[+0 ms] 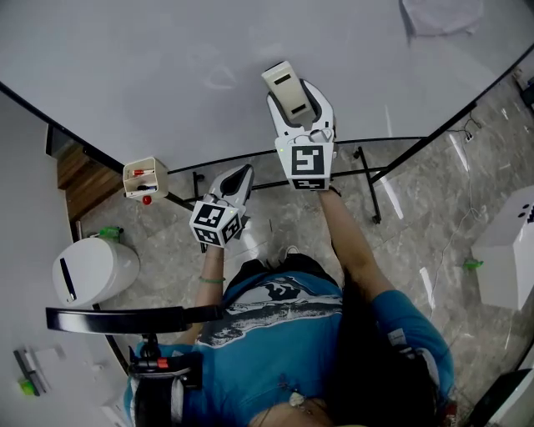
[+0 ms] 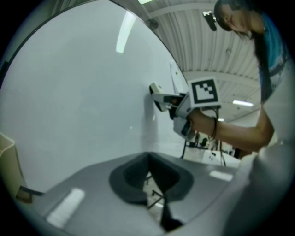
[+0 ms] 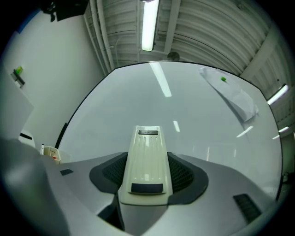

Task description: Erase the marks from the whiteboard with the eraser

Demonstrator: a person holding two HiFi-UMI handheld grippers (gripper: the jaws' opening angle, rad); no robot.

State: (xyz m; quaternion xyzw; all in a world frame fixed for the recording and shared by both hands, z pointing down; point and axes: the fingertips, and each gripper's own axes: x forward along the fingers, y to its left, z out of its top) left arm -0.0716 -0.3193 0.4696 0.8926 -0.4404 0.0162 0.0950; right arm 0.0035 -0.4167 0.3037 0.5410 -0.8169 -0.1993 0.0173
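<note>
Two grippers are at the whiteboard (image 1: 133, 67). The right gripper (image 1: 300, 113) is clamped on the eraser (image 1: 286, 90), whose far end touches the board around mid-width, above the bottom edge. The left gripper (image 1: 236, 179) hangs lower and just to its left, near the bottom edge, jaws closed on nothing. A small box (image 1: 144, 177) sits on that edge further left. A paper sheet (image 1: 442, 15) is at the board's upper right.

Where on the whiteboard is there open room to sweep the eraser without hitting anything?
The whiteboard is bare left of the eraser, as far as the marker box at its lower edge, and right of it too. Only the top right corner is crowded, where a paper sheet hangs.
</note>
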